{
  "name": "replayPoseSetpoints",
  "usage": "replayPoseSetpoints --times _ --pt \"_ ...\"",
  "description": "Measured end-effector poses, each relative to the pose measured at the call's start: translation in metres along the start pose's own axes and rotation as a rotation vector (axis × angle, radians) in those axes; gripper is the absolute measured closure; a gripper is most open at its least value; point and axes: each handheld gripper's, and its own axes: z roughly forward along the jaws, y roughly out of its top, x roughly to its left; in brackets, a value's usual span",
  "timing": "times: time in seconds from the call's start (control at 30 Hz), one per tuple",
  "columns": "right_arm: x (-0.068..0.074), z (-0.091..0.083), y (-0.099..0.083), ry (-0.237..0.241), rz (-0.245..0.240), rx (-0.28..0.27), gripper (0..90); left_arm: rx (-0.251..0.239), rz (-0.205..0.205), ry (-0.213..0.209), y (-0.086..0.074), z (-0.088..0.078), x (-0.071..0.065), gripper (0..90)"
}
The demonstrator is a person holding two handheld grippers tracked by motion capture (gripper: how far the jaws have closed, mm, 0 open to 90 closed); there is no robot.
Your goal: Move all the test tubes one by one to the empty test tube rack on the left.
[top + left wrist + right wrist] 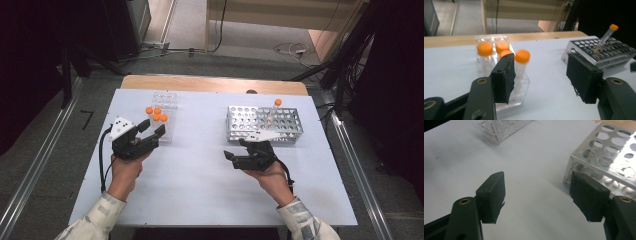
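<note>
Laboratory-style recording bench, set up on a white table (200,175) with a wooden far edge, standing on grey flooring between metal floor rails (35,170). Marked as lab work by a clear plastic rack (165,120) holding orange-capped sample tubes (156,114) and by a perforated metal tube rack (265,125) carrying one more orange-capped tube (275,106), tilted in its hole. Marked as a staged test area by dark curtains (30,60) at both sides, loose cables (295,49) across the floor behind, and pale wooden furniture (280,20) at the back.
</note>
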Motion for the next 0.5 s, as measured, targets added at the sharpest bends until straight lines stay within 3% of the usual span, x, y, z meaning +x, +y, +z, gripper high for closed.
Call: replayPoseSetpoints --times 0.13,0.27,0.5 --pt "-0.008 -0.005 0.001 -0.028 0.013 -0.009 27.8 0.037 -0.005 -0.006 -0.017 -0.004 -0.005 31.8" --pt "-0.021 -0.008 0.003 -0.068 0.04 -0.027 28.3 0.059 0.015 -0.002 -0.027 -0.005 -0.01 28.2" --pt "-0.058 -0.019 0.007 -0.193 0.118 -0.076 28.8 0.066 0.042 -0.011 -0.035 -0.005 -0.015 27.8"
